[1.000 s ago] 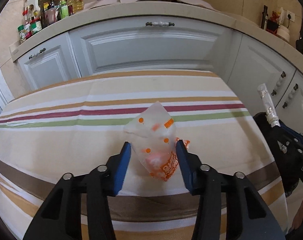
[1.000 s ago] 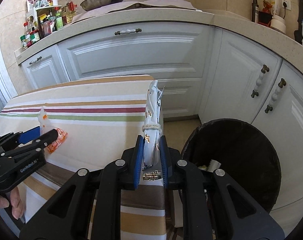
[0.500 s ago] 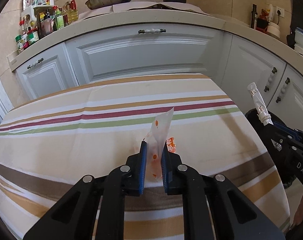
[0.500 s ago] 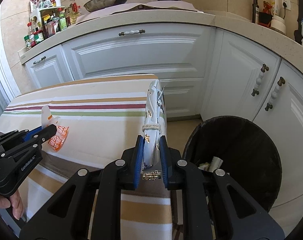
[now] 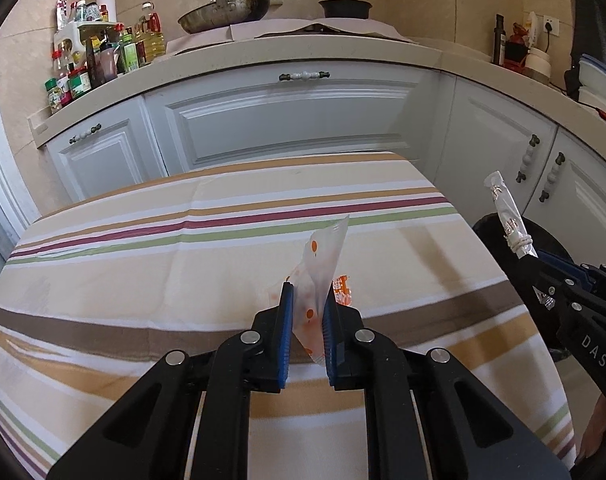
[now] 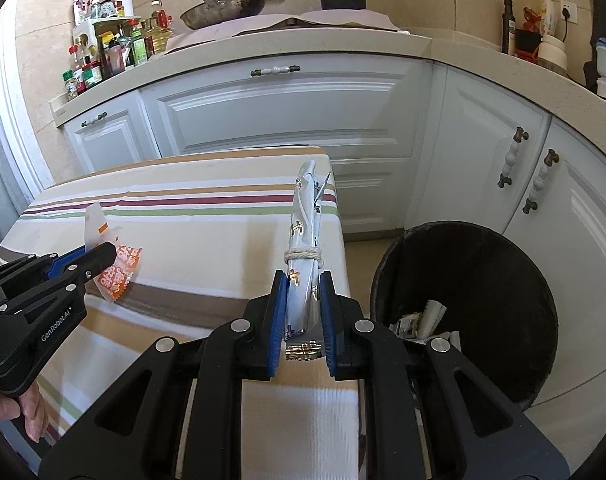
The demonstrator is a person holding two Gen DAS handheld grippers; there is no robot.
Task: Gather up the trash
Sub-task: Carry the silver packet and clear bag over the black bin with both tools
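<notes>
Left tool (image 5: pixel 307 316) clamped the spotted wrapper (image 5: pixel 319 268) and lifted it; right tool (image 6: pixel 301 312) pinches a silver wrapper (image 6: pixel 305 240). Both unbinned; bin (image 6: pixel 483 256) right.

Both tools are black plastic with blue pads (image 5: pixel 286 320), silver screws (image 5: pixel 251 337) and white lettering (image 6: pixel 57 326) on the sides.

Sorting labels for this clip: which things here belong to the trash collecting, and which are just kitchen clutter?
Job: orange-printed wrapper in left gripper; silver wrapper in right gripper; black trash bin.
Clutter: wok, black pot, condiment bottles.
</notes>
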